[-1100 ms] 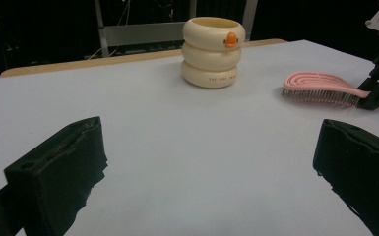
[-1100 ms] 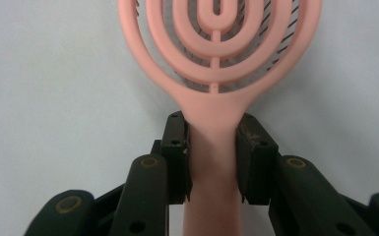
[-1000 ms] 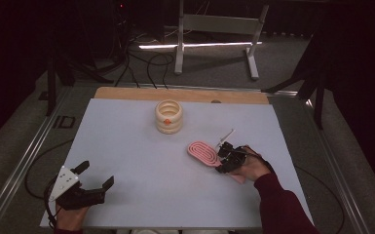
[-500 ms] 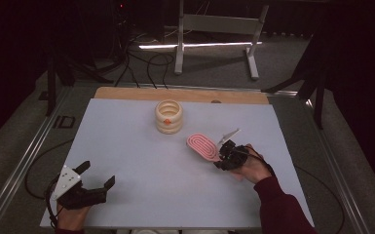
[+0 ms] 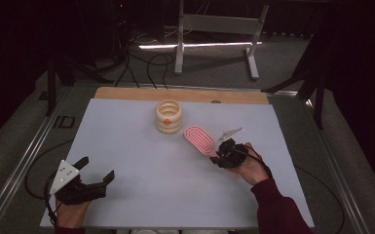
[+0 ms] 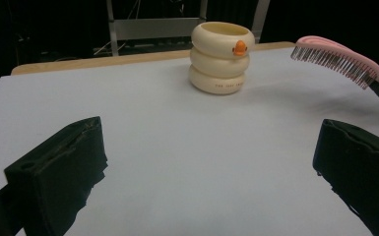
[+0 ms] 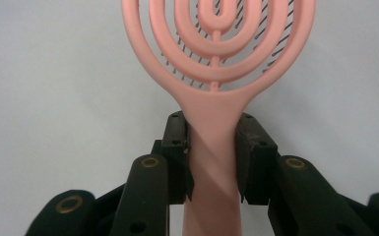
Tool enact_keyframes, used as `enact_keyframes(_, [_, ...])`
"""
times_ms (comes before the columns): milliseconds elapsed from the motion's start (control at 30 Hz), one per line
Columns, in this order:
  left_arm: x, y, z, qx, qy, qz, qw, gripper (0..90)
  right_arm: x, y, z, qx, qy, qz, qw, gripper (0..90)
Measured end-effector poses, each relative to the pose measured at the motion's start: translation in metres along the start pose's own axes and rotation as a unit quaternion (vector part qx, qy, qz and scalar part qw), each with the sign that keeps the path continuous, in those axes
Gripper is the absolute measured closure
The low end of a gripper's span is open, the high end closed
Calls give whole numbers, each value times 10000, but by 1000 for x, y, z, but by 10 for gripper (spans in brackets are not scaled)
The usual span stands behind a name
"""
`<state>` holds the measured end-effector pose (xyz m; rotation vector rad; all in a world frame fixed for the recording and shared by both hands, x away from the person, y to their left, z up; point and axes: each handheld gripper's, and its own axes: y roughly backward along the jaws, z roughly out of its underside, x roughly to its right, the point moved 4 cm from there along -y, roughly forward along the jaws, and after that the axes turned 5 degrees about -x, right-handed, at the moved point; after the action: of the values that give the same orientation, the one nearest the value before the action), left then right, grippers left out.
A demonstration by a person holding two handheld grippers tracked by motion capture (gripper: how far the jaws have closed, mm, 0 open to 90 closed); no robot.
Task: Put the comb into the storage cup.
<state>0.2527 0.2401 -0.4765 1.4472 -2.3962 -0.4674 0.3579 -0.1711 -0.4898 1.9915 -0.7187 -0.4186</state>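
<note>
I log the white-topped counter point(image 5: 141, 195) with a bare wooden strip along its far edge as the largest item; everything sits on or above it.

Next, the cream plastic cup shaped like three stacked rings, with a small orange duck mark on its upper ring point(image 5: 168, 116), stands upright near the far middle of the counter.

Just beside it toward my right is the pink plastic oval hairbrush with a looped, vented back and dark bristles point(image 5: 199, 140). From the left gripper view it point(image 6: 335, 60) hangs clear of the counter surface, bristles down, its head tilted slightly and apart from the cup point(image 6: 222, 58).

The right hand-held gripper point(image 5: 223, 155) is clenched on the brush handle; in the right gripper view both pads press the pink handle point(image 7: 212, 162) from either side, with the brush head pointing away from the hand.

The left hand-held gripper point(image 5: 95, 173) rests low at the near left corner, released, jaws spread wide with nothing between them, well apart from the brush and cup.
</note>
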Motion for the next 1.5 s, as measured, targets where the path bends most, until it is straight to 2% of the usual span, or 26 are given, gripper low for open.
enact_keyframes(333, [3,-5,-10,-61,-2,143,9999,3,-9,6,-11,270,46,44,9996,701])
enact_keyframes(467, [6,-10,-17,-195,-59,93,9998,3,-13,9,-15,387,71,55,9992,701])
enact_keyframes(767, [13,-20,-30,-290,-109,137,9994,3,-18,13,-19,559,96,85,9984,701])
enact_keyframes(1500, [35,-47,-59,-414,-167,598,9972,3,-27,18,-26,844,100,154,9963,701])
